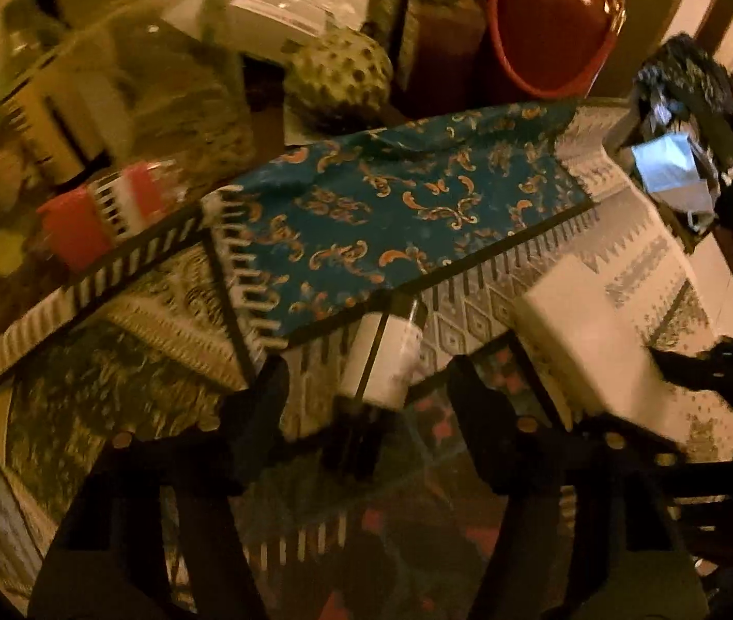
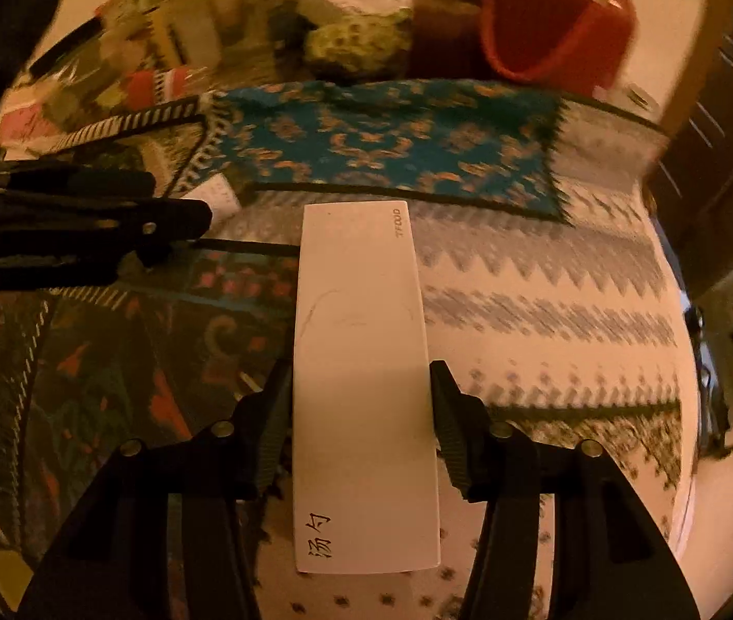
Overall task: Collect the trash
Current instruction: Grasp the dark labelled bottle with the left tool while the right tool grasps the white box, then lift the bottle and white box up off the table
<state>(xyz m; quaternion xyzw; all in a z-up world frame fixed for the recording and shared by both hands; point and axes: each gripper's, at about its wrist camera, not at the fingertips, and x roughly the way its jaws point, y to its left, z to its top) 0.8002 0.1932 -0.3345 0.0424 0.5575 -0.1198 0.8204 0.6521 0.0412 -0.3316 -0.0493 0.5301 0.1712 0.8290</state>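
A long white paper sleeve (image 2: 361, 341), printed TFOOD and hand-lettered, lies on the patterned tablecloth. My right gripper (image 2: 361, 382) is shut on it, both pads against its long edges. In the left wrist view the same sleeve (image 1: 589, 330) lies to the right. A small white cylinder (image 1: 382, 361) rests at the edge of the blue cloth (image 1: 392, 217). My left gripper (image 1: 369, 377) hangs just above it, fingers spread wider than the cylinder and clear of its sides. A black trash bag (image 1: 697, 119) gapes at the far right with pale blue scraps inside.
A red handbag (image 1: 547, 26) and a dark bottle (image 1: 444, 51) stand at the back. A knobbly green fruit (image 1: 338, 77) sits behind the blue cloth. A red-and-white packet (image 1: 103, 212) lies at the left among blurred clutter. The table's rim (image 2: 687, 413) curves away at the right.
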